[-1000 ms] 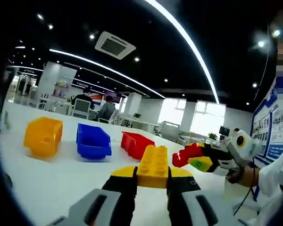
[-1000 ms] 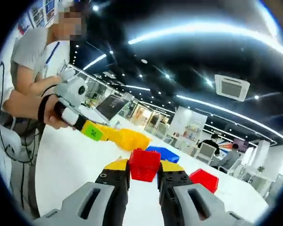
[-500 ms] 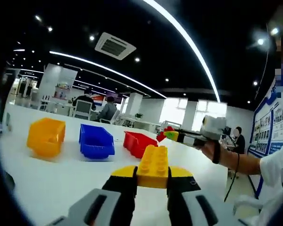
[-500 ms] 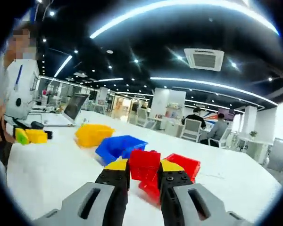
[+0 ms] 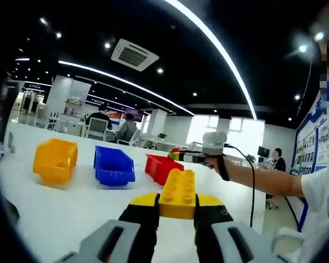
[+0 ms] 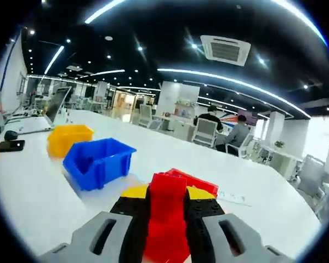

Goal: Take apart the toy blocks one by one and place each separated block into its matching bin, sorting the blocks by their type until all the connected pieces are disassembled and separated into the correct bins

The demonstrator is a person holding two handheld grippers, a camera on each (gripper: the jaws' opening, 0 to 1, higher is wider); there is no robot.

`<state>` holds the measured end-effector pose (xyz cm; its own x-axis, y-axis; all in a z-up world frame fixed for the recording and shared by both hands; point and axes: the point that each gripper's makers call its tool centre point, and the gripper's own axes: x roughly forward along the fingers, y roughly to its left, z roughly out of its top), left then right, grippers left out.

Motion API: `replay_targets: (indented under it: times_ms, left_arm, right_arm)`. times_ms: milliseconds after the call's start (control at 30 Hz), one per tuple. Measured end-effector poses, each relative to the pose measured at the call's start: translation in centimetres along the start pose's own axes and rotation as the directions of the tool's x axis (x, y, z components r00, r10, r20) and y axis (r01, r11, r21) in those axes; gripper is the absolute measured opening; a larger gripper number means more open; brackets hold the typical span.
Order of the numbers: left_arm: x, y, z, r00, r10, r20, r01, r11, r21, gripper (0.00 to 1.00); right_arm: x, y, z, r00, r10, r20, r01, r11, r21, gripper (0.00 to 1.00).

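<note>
Reaching R tongs (image 5: 178, 156) w/ red block (image 6: 165, 219) over red bin (image 5: 163, 167).

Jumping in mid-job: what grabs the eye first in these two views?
The yellow block clamped between the left gripper jaws, with the yellow bin, blue bin and red bin lined up on the white table behind. In the right gripper view, the right gripper grips a red block.
</note>
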<state>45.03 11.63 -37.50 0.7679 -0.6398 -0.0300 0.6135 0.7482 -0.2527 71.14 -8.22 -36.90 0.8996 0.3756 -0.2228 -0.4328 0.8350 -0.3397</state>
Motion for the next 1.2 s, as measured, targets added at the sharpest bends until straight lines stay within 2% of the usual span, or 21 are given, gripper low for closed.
replay_targets:
  times_ms: [33,67,100,133,167,233,500,633,800,1067,1200]
  left_arm:
    - [0.0,0.0,0.0,1.000,0.001,0.002,-0.001,1.000,0.002,0.26]
    - [-0.1,0.0,0.1,1.000,0.003,0.005,-0.003,1.000,0.005,0.26]
    - [-0.1,0.0,0.1,1.000,0.009,0.005,-0.010,1.000,0.018,0.26]
    - [-0.2,0.0,0.1,1.000,0.012,0.005,-0.012,1.000,0.024,0.26]
    - [-0.2,0.1,0.1,1.000,0.014,0.006,-0.014,1.000,0.025,0.26]
    - [-0.3,0.2,0.2,1.000,0.016,0.007,-0.016,1.000,0.023,0.26]
    - [-0.5,0.9,0.0,0.999,0.039,0.003,-0.039,0.999,0.019,0.26]
    - [-0.7,1.9,-0.5,0.995,0.094,-0.021,-0.092,0.995,0.049,0.26]
    - [-1.2,3.2,-0.4,0.990,0.136,-0.029,-0.134,0.989,0.066,0.26]
    - [-2.1,5.5,-0.5,0.979,0.198,-0.042,-0.194,0.977,0.087,0.26]
    - [-2.6,7.3,0.3,0.969,0.246,-0.024,-0.242,0.965,0.102,0.26]
  right_arm:
    - [0.2,-0.2,0.0,1.000,-0.010,0.004,0.010,1.000,-0.024,0.26]
    - [0.2,-0.1,0.1,1.000,-0.004,0.020,0.004,1.000,-0.025,0.31]
    - [0.2,-0.1,0.2,1.000,-0.002,0.022,0.003,1.000,-0.027,0.44]
    - [-0.1,0.0,0.4,0.999,0.007,0.043,-0.006,1.000,-0.026,0.51]
    - [-0.5,0.1,0.5,0.999,0.008,0.054,-0.007,1.000,-0.025,0.53]
    - [-1.4,0.2,0.6,0.998,0.014,0.066,-0.014,1.000,-0.013,0.49]
    - [-7.0,2.1,0.9,0.990,0.067,0.127,-0.069,0.998,0.014,0.45]
    - [-10.2,3.6,1.5,0.981,0.105,0.165,-0.111,0.994,0.026,0.43]
    - [-13.7,6.0,1.9,0.966,0.158,0.207,-0.167,0.986,0.030,0.41]
    - [-17.2,9.0,2.1,0.943,0.212,0.258,-0.234,0.971,0.056,0.38]
    - [-18.5,10.1,2.0,0.933,0.234,0.275,-0.255,0.966,0.044,0.37]
